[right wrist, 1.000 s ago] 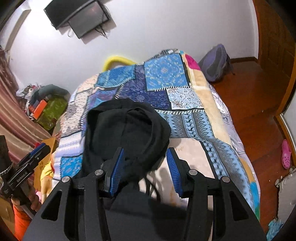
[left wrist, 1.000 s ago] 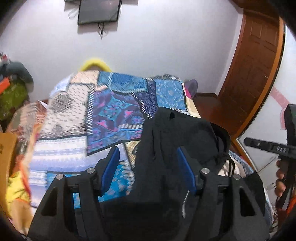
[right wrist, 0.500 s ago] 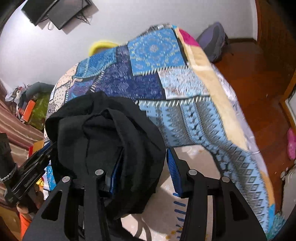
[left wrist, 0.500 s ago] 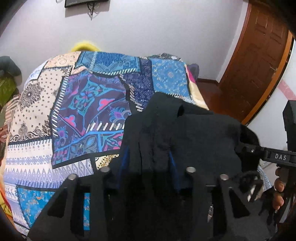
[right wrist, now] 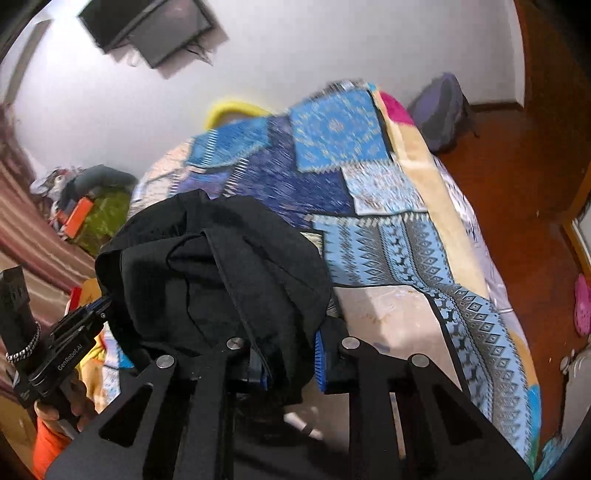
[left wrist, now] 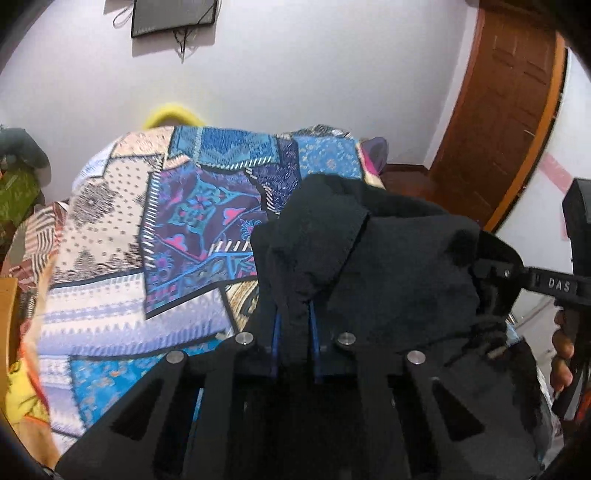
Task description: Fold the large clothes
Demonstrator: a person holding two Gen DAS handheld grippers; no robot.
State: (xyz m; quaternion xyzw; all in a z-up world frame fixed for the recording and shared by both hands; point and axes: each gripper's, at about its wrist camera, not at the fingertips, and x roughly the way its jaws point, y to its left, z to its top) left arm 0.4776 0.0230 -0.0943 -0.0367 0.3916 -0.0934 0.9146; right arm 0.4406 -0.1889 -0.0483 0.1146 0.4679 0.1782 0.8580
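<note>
A black hooded garment (left wrist: 388, 266) lies bunched at the near end of the bed, with its drawstring (left wrist: 480, 332) hanging loose. In the left wrist view my left gripper (left wrist: 293, 323) is closing, and its blue pads pinch a raised fold of the cloth. My right gripper (left wrist: 491, 275) reaches into the same garment from the right, a hand behind it. In the right wrist view the right gripper (right wrist: 290, 363) is closing with a thick edge of the black garment (right wrist: 221, 266) between its pads. The left gripper (right wrist: 98, 308) grips the cloth's left side.
A patchwork blanket (right wrist: 388, 240) covers the bed beyond the garment. A pile of clothes (right wrist: 92, 206) sits at the left wall, a backpack (right wrist: 439, 110) on the wooden floor at the right, and a brown door (left wrist: 498, 122) beyond. A screen (left wrist: 173, 14) hangs on the wall.
Both grippers have gone from wide open around the black cloth to nearly shut on it. The garment has bunched up higher between them.
</note>
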